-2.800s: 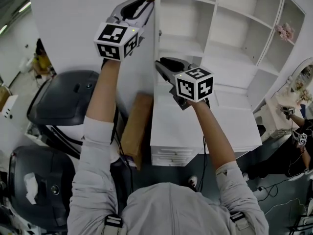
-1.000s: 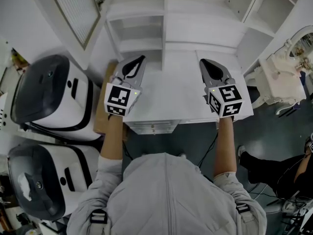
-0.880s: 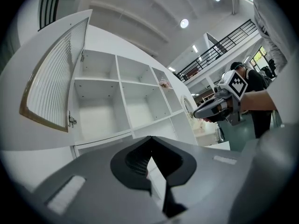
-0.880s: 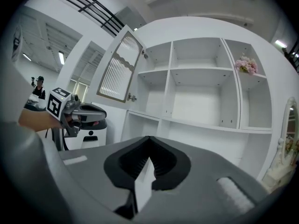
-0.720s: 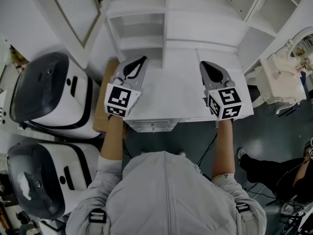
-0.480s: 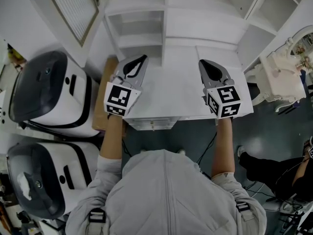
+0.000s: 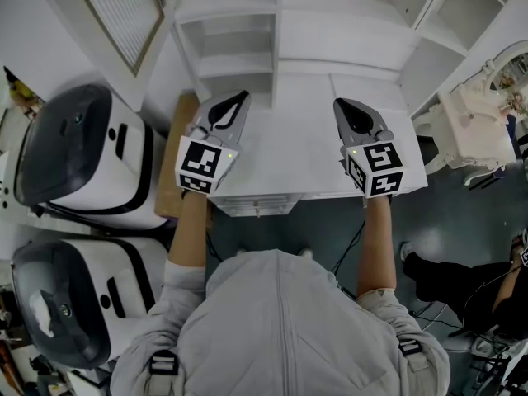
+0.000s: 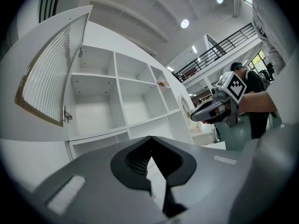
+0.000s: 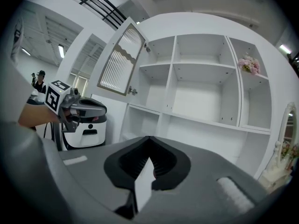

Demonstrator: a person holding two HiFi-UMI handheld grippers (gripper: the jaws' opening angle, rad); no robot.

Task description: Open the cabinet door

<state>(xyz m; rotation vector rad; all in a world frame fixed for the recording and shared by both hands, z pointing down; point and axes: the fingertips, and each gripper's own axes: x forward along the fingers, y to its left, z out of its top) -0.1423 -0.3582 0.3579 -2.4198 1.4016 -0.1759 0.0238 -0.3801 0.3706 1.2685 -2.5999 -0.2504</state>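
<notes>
left tongs (image 7: 238,99): clenched, nothing between them, held level over the left part of the counter (image 7: 289,159)
right tongs (image 7: 341,104): clenched too and empty, over the counter's right part, well apart from the left pair
door (image 7: 115,19): wide open, standing out at the far left of the cabinet (image 7: 239,52), ribbed panel showing
door's lie: long axis upright; the edge next the cabinet looks to be the hinged one, and the free edge points left, away from the shelves
opening: the far-left compartments the door would cover are in plain view
way from the tongs: door is up and to the far left of both pairs, touching neither; left tongs are nearer, right tongs have the cabinet front between
task: looks done, since the door stands clear of its opening
next move: probably none on the door; for more swing the left tongs would have to rise and go left to the free edge
risk: small; a clenched pair must release before it can take the door's edge
beside: two black-and-white machines (image 7: 82,155) on the floor at left, a brown board (image 7: 169,163) between them and the counter
</notes>
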